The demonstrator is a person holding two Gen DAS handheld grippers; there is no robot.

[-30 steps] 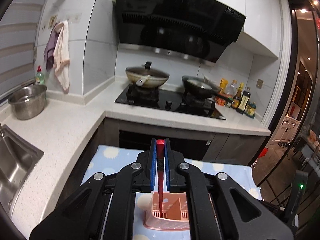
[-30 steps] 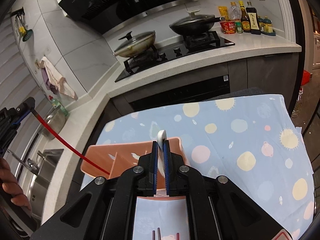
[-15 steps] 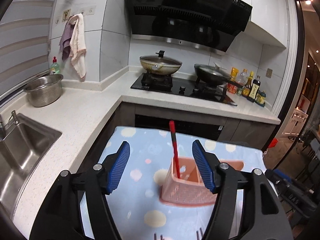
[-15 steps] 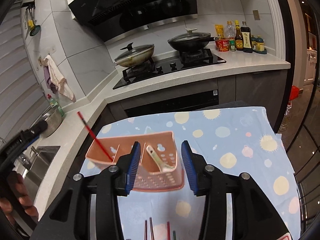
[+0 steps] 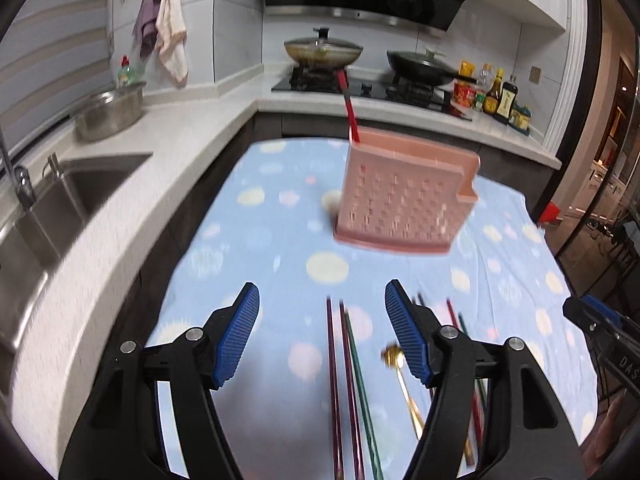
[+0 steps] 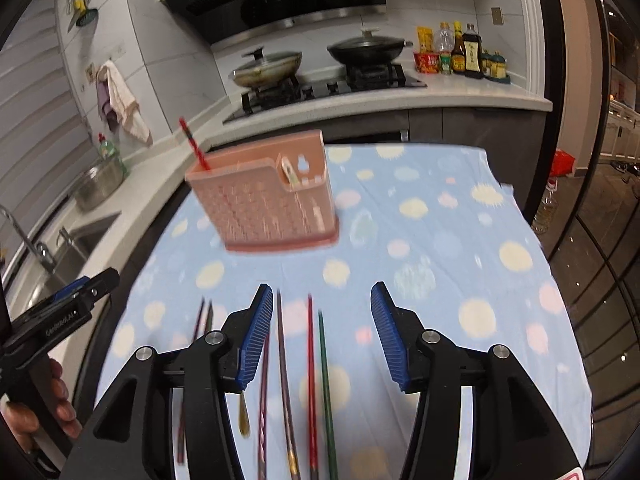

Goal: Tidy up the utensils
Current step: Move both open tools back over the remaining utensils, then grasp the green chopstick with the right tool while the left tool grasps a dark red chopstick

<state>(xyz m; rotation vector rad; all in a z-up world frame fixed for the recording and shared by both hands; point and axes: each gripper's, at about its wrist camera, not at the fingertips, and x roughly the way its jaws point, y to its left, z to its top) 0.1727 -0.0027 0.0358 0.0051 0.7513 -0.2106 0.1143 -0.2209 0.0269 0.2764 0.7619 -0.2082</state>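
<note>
A pink perforated utensil holder (image 5: pixel 404 196) (image 6: pixel 264 200) stands on the blue dotted cloth. A red chopstick (image 5: pixel 349 108) (image 6: pixel 193 148) leans in its left compartment and a white spoon (image 6: pixel 289 171) sits in its right one. Several loose chopsticks (image 5: pixel 340 380) (image 6: pixel 312 380) and a gold spoon (image 5: pixel 404 388) (image 6: pixel 244 412) lie on the cloth near me. My left gripper (image 5: pixel 322 332) is open and empty above the chopsticks. My right gripper (image 6: pixel 322 332) is open and empty above them too.
The cloth-covered table (image 5: pixel 256 240) sits beside a white counter with a sink (image 5: pixel 52 208) and steel bowl (image 5: pixel 110 114). A stove with two pans (image 6: pixel 320 60) and sauce bottles (image 6: pixel 464 54) lies beyond. The left gripper also shows in the right wrist view (image 6: pixel 64 304).
Both grippers opened, leaving the red chopstick and the white spoon in the holder, then drew back and down toward the loose chopsticks.
</note>
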